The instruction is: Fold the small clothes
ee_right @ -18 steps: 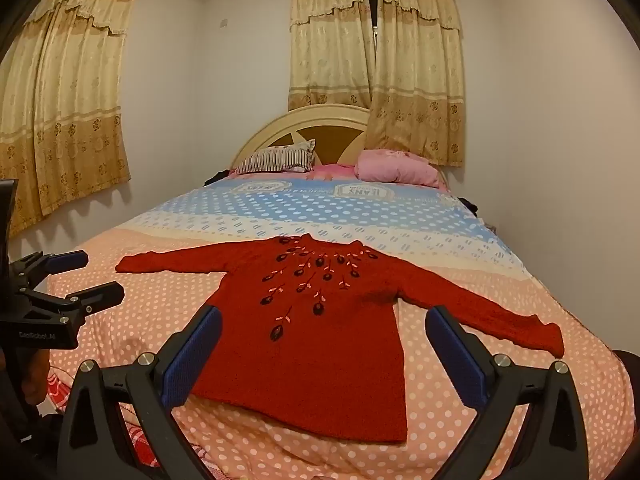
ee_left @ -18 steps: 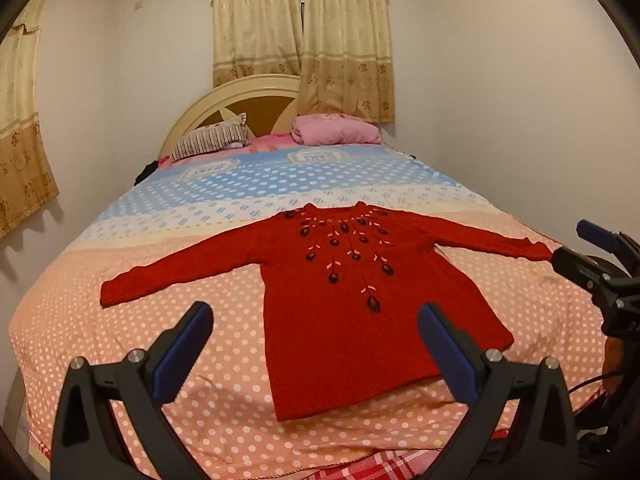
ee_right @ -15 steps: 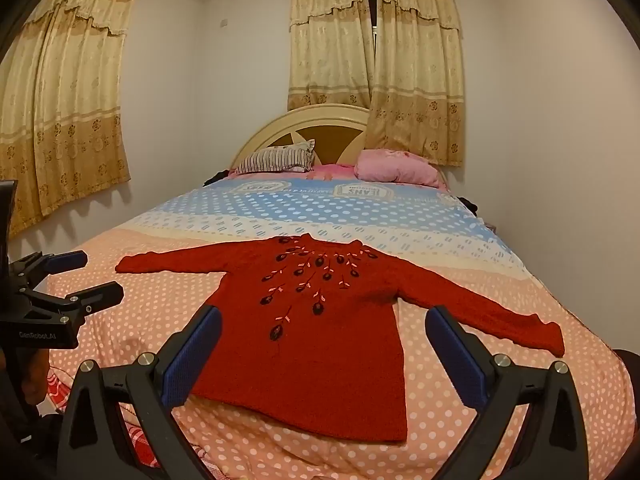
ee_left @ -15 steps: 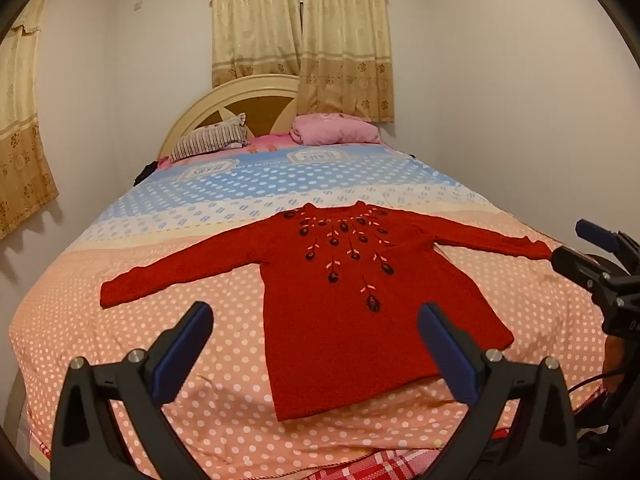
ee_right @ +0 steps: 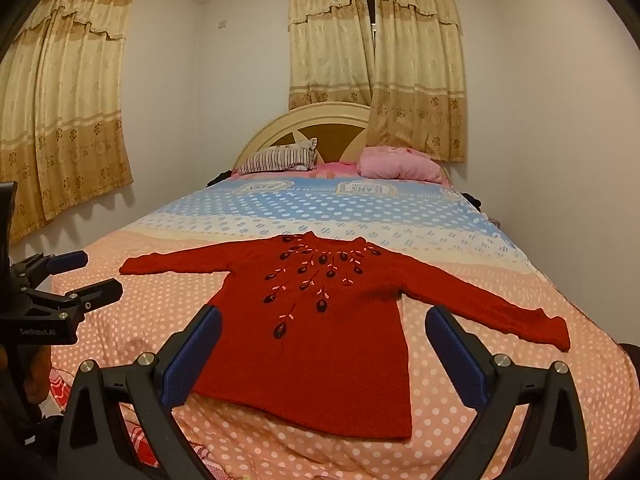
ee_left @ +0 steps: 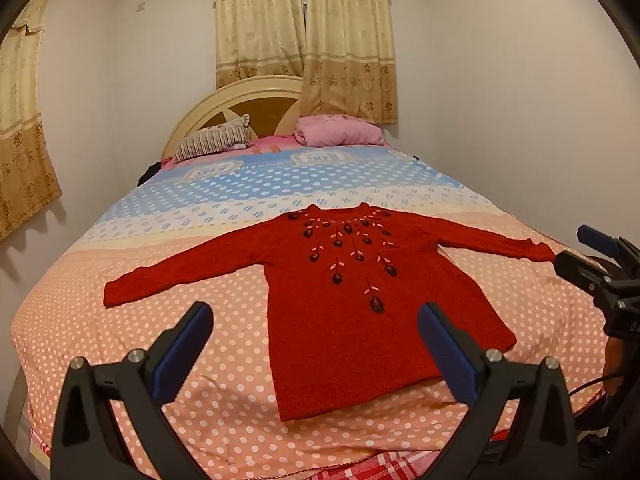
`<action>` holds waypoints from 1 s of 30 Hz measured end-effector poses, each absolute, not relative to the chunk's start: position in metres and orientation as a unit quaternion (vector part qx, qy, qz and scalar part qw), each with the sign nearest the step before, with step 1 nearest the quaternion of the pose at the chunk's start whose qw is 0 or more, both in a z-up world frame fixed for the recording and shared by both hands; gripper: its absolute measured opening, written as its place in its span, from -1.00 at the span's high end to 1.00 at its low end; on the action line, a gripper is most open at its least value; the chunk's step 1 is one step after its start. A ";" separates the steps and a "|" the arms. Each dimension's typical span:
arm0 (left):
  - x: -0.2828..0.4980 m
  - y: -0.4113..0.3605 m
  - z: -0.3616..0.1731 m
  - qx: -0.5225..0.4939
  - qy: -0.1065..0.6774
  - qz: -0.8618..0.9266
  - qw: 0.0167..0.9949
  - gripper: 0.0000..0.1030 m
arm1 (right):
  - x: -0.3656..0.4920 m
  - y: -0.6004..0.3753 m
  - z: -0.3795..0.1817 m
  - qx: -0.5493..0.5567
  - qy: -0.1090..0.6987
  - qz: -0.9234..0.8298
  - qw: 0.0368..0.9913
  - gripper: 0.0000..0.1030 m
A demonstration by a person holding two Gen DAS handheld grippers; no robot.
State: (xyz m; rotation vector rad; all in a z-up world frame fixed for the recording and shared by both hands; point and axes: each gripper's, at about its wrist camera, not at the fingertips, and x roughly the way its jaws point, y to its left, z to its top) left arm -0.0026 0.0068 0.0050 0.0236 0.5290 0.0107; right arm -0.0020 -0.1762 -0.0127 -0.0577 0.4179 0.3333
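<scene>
A small red long-sleeved sweater (ee_left: pixel 360 320) (ee_right: pixel 320 340) with dark embroidered flowers lies flat on the bed, front up, both sleeves spread out to the sides, hem toward me. My left gripper (ee_left: pixel 314 344) hangs open above the near edge of the bed, short of the hem, nothing between its blue pads. My right gripper (ee_right: pixel 322 350) is likewise open over the hem's near side and holds nothing. Each gripper also shows in the other's view: the right gripper (ee_left: pixel 588 256) at the right edge, the left gripper (ee_right: pixel 80 280) at the left edge.
The bed (ee_left: pixel 120 360) carries a polka-dot cover, peach near me and blue farther back. A striped pillow (ee_left: pixel 216 142) and a pink pillow (ee_left: pixel 340 132) lie by the headboard. A red checked cloth (ee_left: pixel 400 466) hangs below the near edge. Walls stand close on both sides.
</scene>
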 end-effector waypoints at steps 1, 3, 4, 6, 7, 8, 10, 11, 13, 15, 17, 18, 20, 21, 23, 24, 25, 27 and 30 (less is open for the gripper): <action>-0.001 0.006 0.001 0.012 0.264 0.005 0.964 -1.00 | -0.002 -0.176 -0.013 -0.028 0.206 0.164 0.964 -0.98; -0.001 0.007 0.002 0.012 0.264 0.006 0.964 -1.00 | -0.001 -0.178 -0.012 -0.028 0.207 0.164 0.964 -0.98; -0.001 0.007 0.001 0.012 0.264 0.005 0.964 -1.00 | -0.001 -0.178 -0.012 -0.027 0.207 0.163 0.964 -0.98; 0.000 0.008 0.001 0.012 0.264 0.006 0.964 -1.00 | 0.000 -0.180 -0.012 -0.025 0.207 0.164 0.964 -0.98; 0.000 0.007 0.001 0.013 0.265 0.006 0.964 -1.00 | -0.001 -0.180 -0.012 -0.025 0.207 0.164 0.964 -0.98; 0.000 0.008 0.001 0.012 0.265 0.007 0.964 -1.00 | -0.001 -0.180 -0.012 -0.026 0.207 0.163 0.964 -0.98; 0.000 0.008 0.001 0.012 0.265 0.006 0.964 -1.00 | -0.001 -0.181 -0.013 -0.025 0.207 0.163 0.964 -0.98; 0.000 0.009 0.001 0.013 0.264 0.007 0.964 -1.00 | 0.000 -0.182 -0.013 -0.024 0.207 0.164 0.964 -0.98; 0.000 0.009 0.001 0.013 0.264 0.006 0.964 -1.00 | 0.000 -0.182 -0.013 -0.024 0.207 0.163 0.964 -0.98; 0.001 0.009 0.001 0.013 0.264 0.006 0.964 -1.00 | 0.000 -0.182 -0.013 -0.025 0.206 0.162 0.965 -0.98; 0.001 0.010 0.001 0.013 0.265 0.006 0.964 -1.00 | 0.000 -0.182 -0.013 -0.024 0.206 0.163 0.965 -0.98; 0.001 0.009 0.001 0.013 0.265 0.006 0.964 -1.00 | -0.001 -0.181 -0.013 -0.026 0.206 0.162 0.965 -0.98; 0.000 0.008 0.001 0.013 0.264 0.007 0.964 -1.00 | 0.000 -0.181 -0.012 -0.026 0.206 0.161 0.965 -0.98; 0.000 0.009 0.001 0.013 0.265 0.007 0.964 -1.00 | 0.000 -0.182 -0.012 -0.025 0.207 0.162 0.965 -0.98; 0.002 0.013 0.000 0.011 0.267 0.006 0.964 -1.00 | -0.001 -0.181 -0.013 -0.025 0.206 0.162 0.965 -0.98; 0.003 0.014 -0.001 0.010 0.267 0.006 0.963 -1.00 | -0.001 -0.181 -0.012 -0.026 0.206 0.162 0.965 -0.98; 0.003 0.015 -0.001 0.010 0.268 0.007 0.963 -1.00 | -0.001 -0.181 -0.012 -0.026 0.206 0.162 0.965 -0.98; 0.004 0.016 -0.002 0.011 0.268 0.007 0.963 -1.00 | 0.000 -0.181 -0.013 -0.025 0.207 0.162 0.965 -0.98; 0.003 0.015 -0.002 0.011 0.267 0.009 0.963 -1.00 | -0.001 -0.181 -0.013 -0.026 0.207 0.162 0.964 -0.98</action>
